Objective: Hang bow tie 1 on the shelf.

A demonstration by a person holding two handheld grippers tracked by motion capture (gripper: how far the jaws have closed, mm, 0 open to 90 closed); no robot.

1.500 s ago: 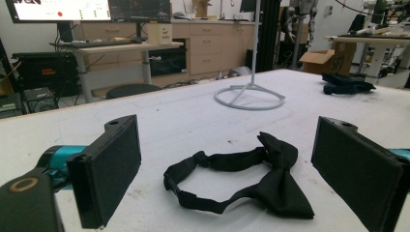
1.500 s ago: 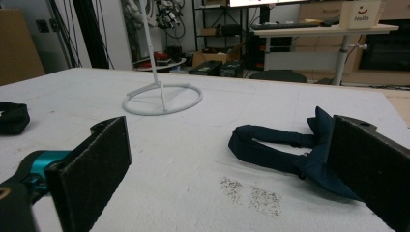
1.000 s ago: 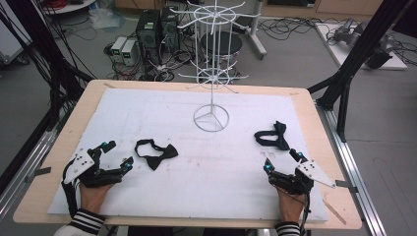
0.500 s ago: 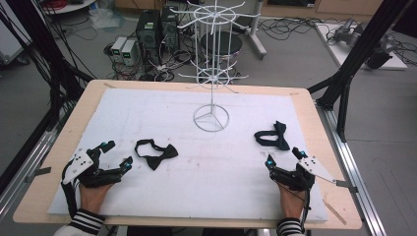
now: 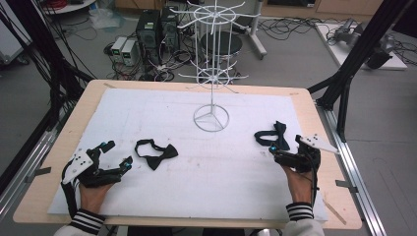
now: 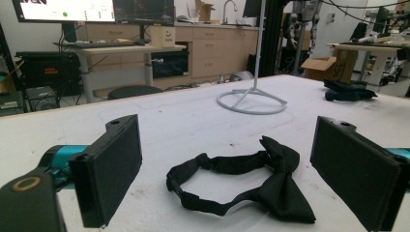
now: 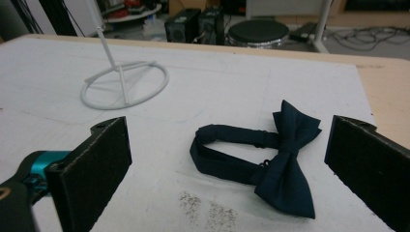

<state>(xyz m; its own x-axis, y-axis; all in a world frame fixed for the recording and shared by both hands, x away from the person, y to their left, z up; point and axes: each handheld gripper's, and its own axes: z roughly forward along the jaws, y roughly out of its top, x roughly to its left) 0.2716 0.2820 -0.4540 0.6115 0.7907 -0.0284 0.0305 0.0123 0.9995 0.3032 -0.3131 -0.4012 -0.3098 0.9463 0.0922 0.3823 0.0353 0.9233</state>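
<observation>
On the white-covered desk (image 5: 147,113), both claws are gaping wide and gripping nothing, the left claw (image 5: 117,154) sitting just beside the black bow tie (image 5: 155,153) and the right claw (image 5: 285,147) hovering near the navy bow tie (image 5: 272,135), right of the wire stand (image 5: 211,118).

Black tongs (image 5: 117,156), teal joints, flat black pads (image 6: 110,169); grey plates; striped black-white cuffs (image 5: 87,222).
</observation>
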